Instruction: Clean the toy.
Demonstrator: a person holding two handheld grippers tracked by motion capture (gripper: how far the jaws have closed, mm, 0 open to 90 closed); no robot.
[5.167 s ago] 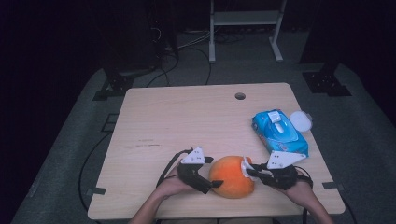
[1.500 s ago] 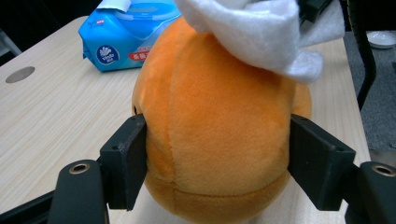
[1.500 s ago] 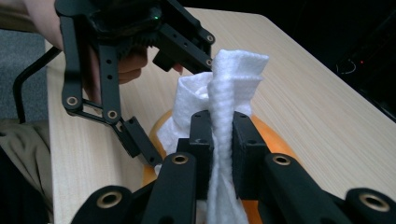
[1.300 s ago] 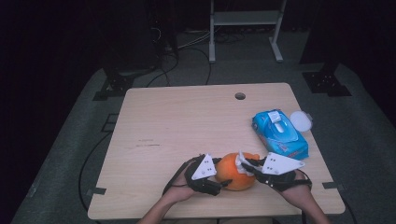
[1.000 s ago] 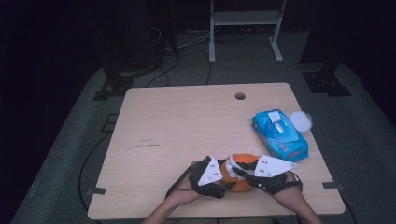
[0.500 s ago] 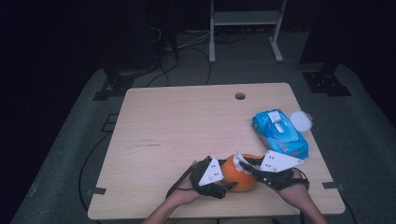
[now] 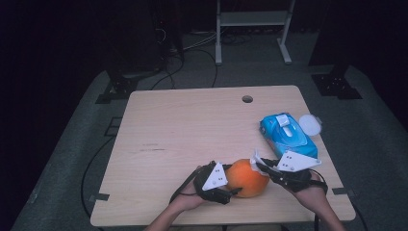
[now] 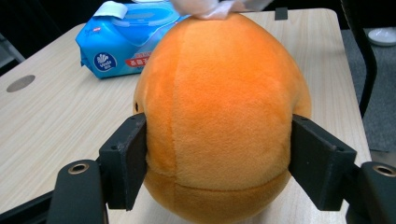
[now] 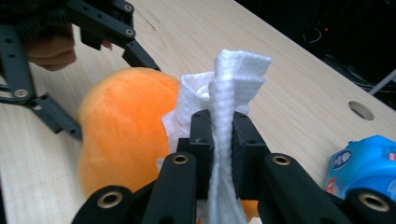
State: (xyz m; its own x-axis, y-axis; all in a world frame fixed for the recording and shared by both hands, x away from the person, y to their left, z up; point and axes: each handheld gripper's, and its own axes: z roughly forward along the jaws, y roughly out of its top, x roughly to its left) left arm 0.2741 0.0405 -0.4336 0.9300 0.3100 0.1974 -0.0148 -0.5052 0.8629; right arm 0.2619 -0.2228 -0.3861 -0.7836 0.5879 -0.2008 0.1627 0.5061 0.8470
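Left gripper view: left gripper [image 8: 219, 163] clamps orange plush [image 8: 219, 112]; right gripper [image 9: 219, 140] pinches white wipe [image 9: 229, 93] at plush's 12 o'clock.

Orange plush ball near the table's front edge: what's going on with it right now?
A person is wiping the round orange plush ball. The left gripper clamps it on both sides on the pale wooden table. The right gripper is shut on a folded white wet wipe, held against the ball. The blue wipes pack, its lid open, lies at the right.
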